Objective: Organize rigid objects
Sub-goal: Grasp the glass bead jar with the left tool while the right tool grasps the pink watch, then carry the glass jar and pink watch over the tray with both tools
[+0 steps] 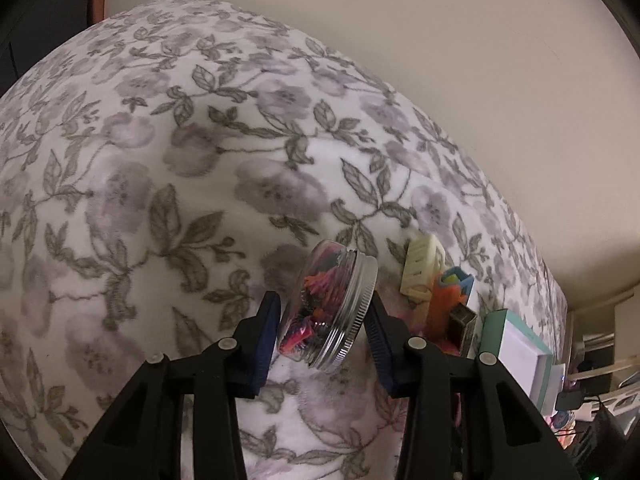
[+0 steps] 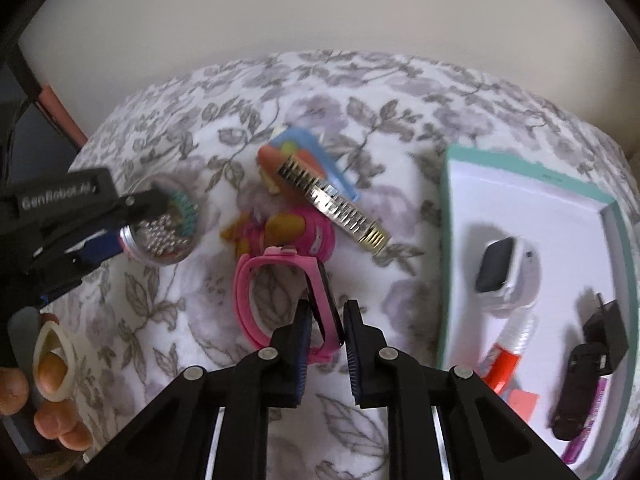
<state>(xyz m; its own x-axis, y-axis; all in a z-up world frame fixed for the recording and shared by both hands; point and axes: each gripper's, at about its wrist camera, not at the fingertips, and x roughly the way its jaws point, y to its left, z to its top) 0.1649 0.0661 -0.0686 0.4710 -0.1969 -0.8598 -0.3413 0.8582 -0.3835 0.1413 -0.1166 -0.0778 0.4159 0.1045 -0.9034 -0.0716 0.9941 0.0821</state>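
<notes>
My left gripper is shut on a small clear jar with a silver screw lid, full of coloured bits, held tilted just above the floral blanket. The same jar and left gripper show at the left of the right wrist view. My right gripper is closed around the dark face of a pink watch that lies on the blanket. A teal-rimmed white box at the right holds a white smartwatch, a black charger and other small items.
A gold metal watch band, an orange and blue toy and a pink and yellow toy lie in a pile mid-blanket. A cream clip lies by the box. A wall stands behind the bed.
</notes>
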